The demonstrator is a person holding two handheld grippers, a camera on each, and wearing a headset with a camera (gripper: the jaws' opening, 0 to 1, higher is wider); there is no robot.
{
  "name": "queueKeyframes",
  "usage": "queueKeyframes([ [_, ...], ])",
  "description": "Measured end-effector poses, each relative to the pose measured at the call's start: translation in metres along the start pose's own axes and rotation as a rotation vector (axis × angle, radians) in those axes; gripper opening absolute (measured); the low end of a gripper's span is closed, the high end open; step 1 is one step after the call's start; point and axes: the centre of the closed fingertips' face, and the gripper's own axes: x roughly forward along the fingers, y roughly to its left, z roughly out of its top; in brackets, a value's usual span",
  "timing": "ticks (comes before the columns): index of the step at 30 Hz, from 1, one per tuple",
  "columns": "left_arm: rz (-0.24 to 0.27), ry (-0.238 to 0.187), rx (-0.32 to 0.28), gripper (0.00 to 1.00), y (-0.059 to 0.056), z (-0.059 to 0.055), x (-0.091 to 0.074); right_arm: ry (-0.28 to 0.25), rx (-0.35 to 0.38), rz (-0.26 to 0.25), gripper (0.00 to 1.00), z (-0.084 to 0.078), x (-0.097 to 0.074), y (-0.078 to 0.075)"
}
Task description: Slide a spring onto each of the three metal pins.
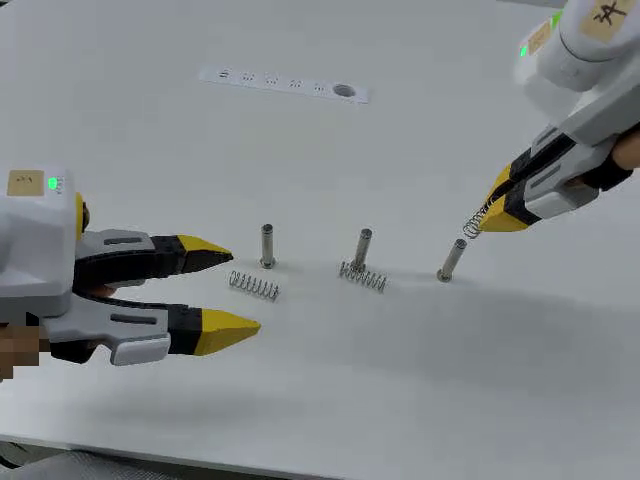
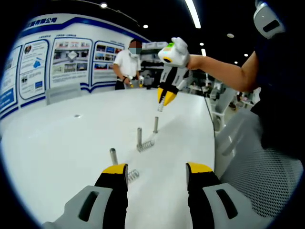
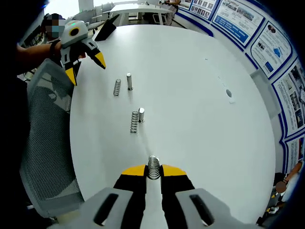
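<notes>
Hovering nearest of all, the black-and-yellow left gripper (image 1: pixel 235 290) hangs low over the white workbench (image 1: pixel 330 400), jaws spread wide with nothing between them. Just off its tips, at three o'clock, the left spring (image 1: pixel 253 286), a small coil of bright steel wire, lies flat on its side. Right behind it at twelve o'clock stands the left pin (image 1: pixel 267 245), a short grey metal post, upright and bare.

Across to the centre: the middle spring (image 1: pixel 362 277) lies at the foot of the middle pin (image 1: pixel 363 248), touching it or very nearly, and that pin is bare too. Further right is the right pin (image 1: pixel 452 258), with no coil on it yet.

At two o'clock from that pin, the right gripper (image 1: pixel 492 213) is clenched on the upper end of the held spring (image 1: pixel 478 220). The free end points down at the pin top, close but apart. The right gripper view shows the coil (image 3: pixel 153 167) pinched between its own tips.

These springs look feather-light, squashy and slick. Too hard a pinch would likely flatten one or ping it away. The grip belongs across the coils near one end, leaving the bore open.

Far off at twelve o'clock lies a white power strip (image 1: pixel 285 84).
</notes>
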Motion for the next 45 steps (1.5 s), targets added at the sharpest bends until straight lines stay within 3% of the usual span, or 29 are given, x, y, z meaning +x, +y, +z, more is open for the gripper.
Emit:
queueKeyframes([
  [14,0.008,0.003,-0.012,0.51,0.003,-0.003,-0.001,0.049,0.002,0.034,0.12,-0.006,0.02,-0.005],
  [45,0.003,0.023,-0.021,0.51,0.003,-0.008,0.001,0.121,0.04,0.103,0.12,-0.02,0.069,0.008],
])
